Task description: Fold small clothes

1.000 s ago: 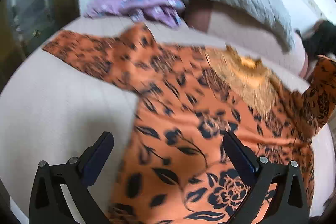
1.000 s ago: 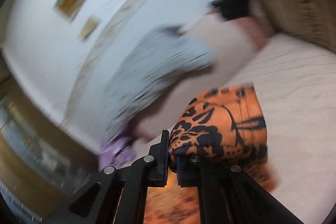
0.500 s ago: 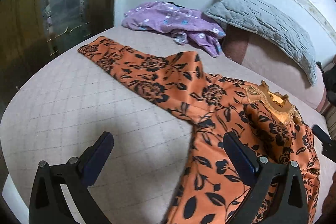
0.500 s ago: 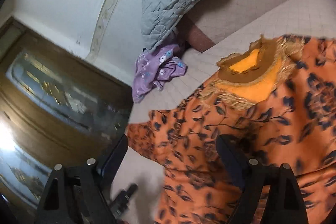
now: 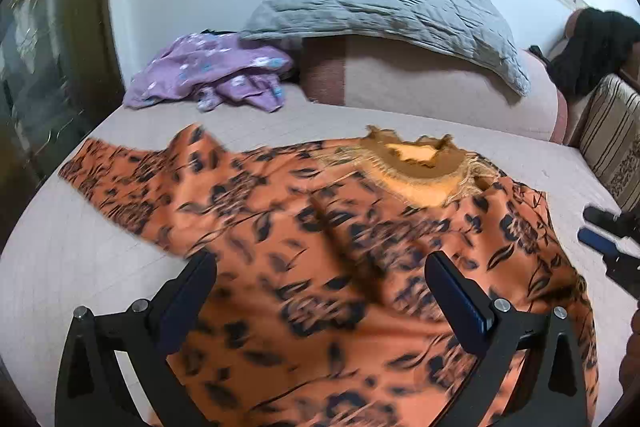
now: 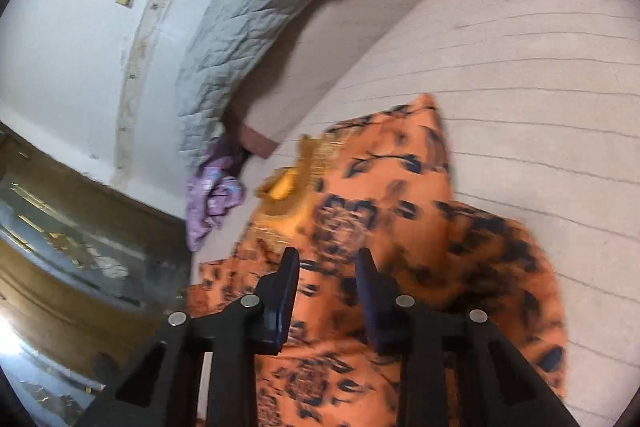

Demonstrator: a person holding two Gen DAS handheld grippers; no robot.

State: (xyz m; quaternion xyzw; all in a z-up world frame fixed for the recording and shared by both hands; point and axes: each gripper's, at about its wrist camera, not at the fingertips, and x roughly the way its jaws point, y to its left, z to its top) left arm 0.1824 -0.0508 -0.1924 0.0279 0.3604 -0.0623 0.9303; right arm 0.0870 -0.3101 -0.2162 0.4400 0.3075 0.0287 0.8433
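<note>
An orange top with a dark floral print (image 5: 320, 247) lies spread on the pale bed, its fringed neckline (image 5: 420, 167) at the far side and one sleeve (image 5: 120, 179) stretched out to the left. My left gripper (image 5: 320, 283) is open and empty just above the garment's body. In the right wrist view the same top (image 6: 380, 207) lies ahead with its right side folded over. My right gripper (image 6: 328, 287) is partly open with nothing between its fingers; it also shows at the right edge of the left wrist view (image 5: 608, 239).
A crumpled purple garment (image 5: 212, 75) lies at the far left of the bed. A grey quilted pillow (image 5: 380, 7) rests on a pink bolster (image 5: 420, 79) against the wall. A striped cushion (image 5: 612, 147) and dark cloth (image 5: 592, 47) are at the right. A glass-fronted wooden cabinet (image 6: 60, 247) stands left.
My right gripper let go of the folded sleeve, opened wide, then narrowed. The left view has swung from the outstretched sleeve toward the garment's body and neckline.
</note>
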